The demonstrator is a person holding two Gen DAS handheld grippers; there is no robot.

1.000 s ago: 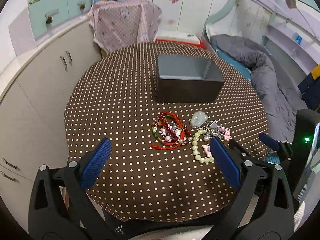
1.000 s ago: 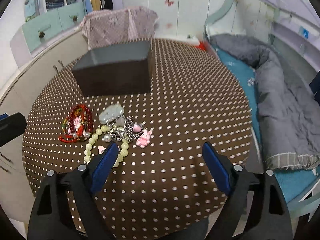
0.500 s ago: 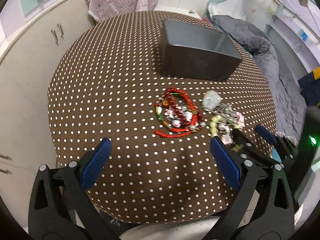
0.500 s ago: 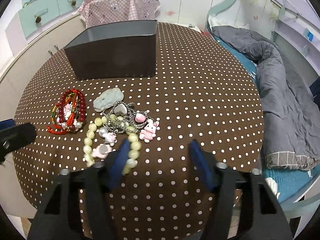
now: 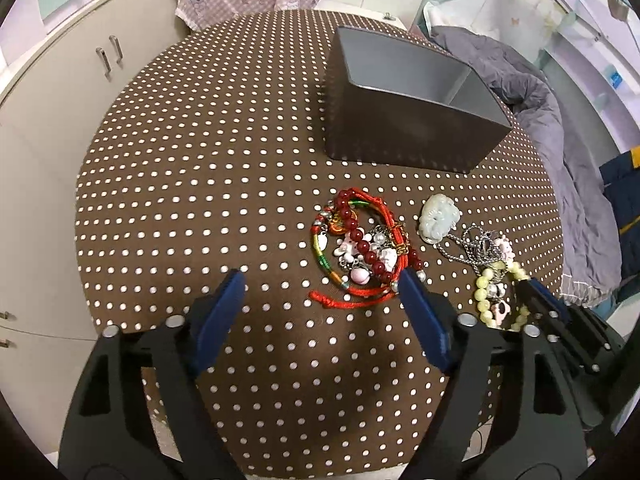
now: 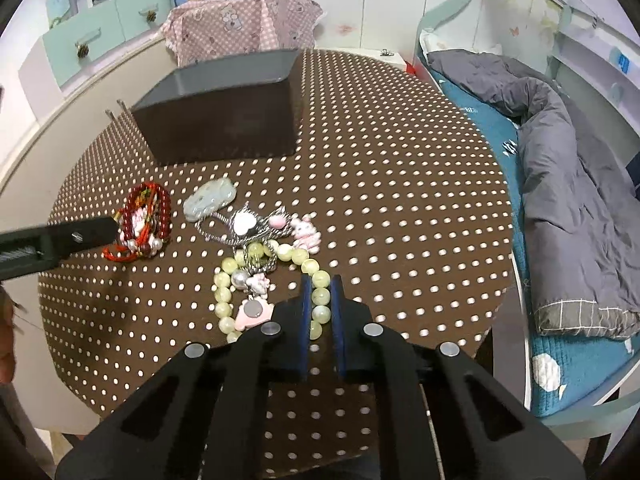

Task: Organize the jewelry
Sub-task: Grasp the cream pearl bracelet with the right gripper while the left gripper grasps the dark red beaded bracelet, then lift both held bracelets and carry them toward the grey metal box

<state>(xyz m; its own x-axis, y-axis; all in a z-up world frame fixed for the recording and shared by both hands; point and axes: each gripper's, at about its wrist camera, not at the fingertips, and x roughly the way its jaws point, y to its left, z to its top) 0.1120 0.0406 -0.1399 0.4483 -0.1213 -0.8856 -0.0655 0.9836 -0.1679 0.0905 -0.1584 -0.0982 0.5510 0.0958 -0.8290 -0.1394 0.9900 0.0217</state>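
Note:
A pile of jewelry lies on the brown dotted table (image 5: pixel 200 184). Red bead and cord bracelets (image 5: pixel 360 248) lie left, also in the right wrist view (image 6: pixel 144 220). A pale jade pendant (image 6: pixel 210 200) and silver chain with pink charms (image 6: pixel 260 224) lie in the middle. My right gripper (image 6: pixel 321 300) is shut on the pale green bead bracelet (image 6: pixel 320 280) at table level. My left gripper (image 5: pixel 320 300) is open, low over the table, its right finger (image 5: pixel 420 320) next to the red bracelets. An open grey box (image 5: pixel 412 100) stands behind.
A white cabinet (image 5: pixel 52 92) curves along the left. A bed with a grey duvet (image 6: pixel 560 184) lies right of the table. A pink checked cloth (image 6: pixel 244 24) hangs behind the table. The table's rim (image 6: pixel 496 280) is near my right gripper.
My right gripper moved in and closed on the green bead bracelet. My left gripper moved forward and down toward the red bracelets and narrowed somewhat.

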